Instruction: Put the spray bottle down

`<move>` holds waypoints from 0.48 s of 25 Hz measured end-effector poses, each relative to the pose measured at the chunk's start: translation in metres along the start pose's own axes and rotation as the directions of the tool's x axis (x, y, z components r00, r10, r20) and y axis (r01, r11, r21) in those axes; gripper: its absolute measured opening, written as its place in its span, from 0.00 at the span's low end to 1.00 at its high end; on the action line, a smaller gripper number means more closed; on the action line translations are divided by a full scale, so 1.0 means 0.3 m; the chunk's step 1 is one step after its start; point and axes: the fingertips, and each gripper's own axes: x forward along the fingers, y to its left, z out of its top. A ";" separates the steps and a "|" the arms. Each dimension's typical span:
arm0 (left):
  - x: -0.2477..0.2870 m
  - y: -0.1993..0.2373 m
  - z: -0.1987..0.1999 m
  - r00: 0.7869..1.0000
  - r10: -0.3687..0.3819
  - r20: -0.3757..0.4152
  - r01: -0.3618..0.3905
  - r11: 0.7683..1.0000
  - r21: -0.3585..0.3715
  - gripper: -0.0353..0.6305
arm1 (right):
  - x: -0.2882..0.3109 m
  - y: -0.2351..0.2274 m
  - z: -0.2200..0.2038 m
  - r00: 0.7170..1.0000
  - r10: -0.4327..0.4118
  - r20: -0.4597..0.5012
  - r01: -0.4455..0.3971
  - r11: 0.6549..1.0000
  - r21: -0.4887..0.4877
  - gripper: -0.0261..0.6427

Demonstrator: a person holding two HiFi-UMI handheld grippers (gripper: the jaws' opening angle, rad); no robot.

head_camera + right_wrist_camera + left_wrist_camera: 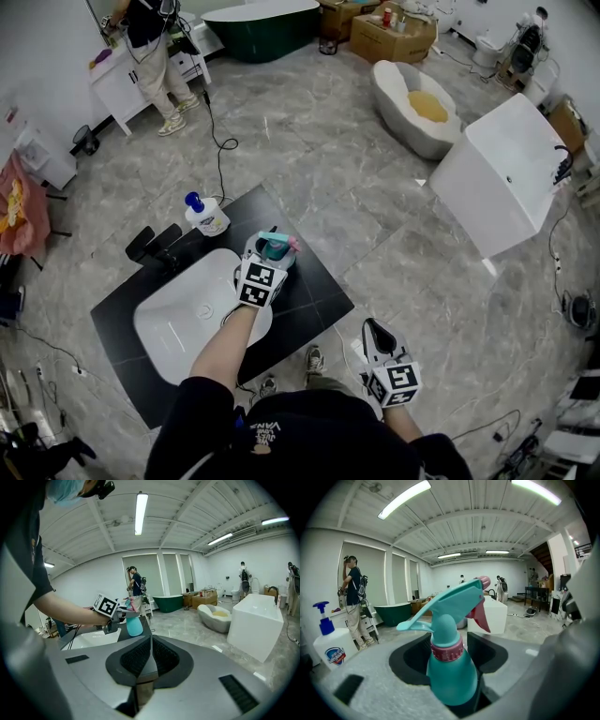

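My right gripper (pixel 375 330) hangs close to my body over the grey marble floor (pixel 309 178), jaws pressed together on nothing, pointing ahead and a little down. My left arm (pixel 225 347) reaches out over the white basin (pixel 178 328), and the left gripper (pixel 270 251) at its end is clamped on the spray bottle (pixel 452 674). It has a teal body, a pink collar and a teal head with a pink trigger, and it stands upright between the pads. My own jaws cut off its lower part in the left gripper view, and in the head view the gripper covers it, so I cannot tell whether its base touches the black counter (pixel 305 291). It sits at the counter's far edge, just beyond the basin. To its left a white soap pump bottle (pixel 207 217) with a blue head stands on the counter's far corner, with a black faucet (pixel 155 246) near it. Further off across the floor lie a white block-shaped tub (pixel 506 173) on my right and an oval tub (pixel 412 103) with something yellow inside. Beyond them are a dark green bathtub (pixel 262 23), cardboard boxes (pixel 389 37) and a person (pixel 150 42) at a white cabinet (pixel 122 84) — partly cut off by the top edge
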 end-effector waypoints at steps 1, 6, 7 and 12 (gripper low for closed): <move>0.000 0.002 -0.006 1.000 0.004 -0.007 -0.004 1.000 0.005 0.42 | 0.001 0.001 0.004 1.000 0.000 0.003 0.000 1.000 0.000 0.06; -0.001 -0.002 -0.046 0.999 0.003 -0.046 -0.003 1.000 0.013 0.48 | -0.002 0.000 0.015 1.000 -0.010 0.006 0.010 1.000 -0.001 0.06; -0.003 0.000 -0.044 0.999 0.008 -0.038 -0.007 1.000 0.011 0.50 | -0.005 0.000 0.019 1.000 -0.016 0.008 0.016 1.000 0.001 0.06; -0.024 -0.001 -0.045 0.999 0.005 -0.042 -0.005 1.000 -0.004 0.56 | -0.013 0.009 0.011 1.000 -0.015 0.017 0.015 1.000 -0.007 0.06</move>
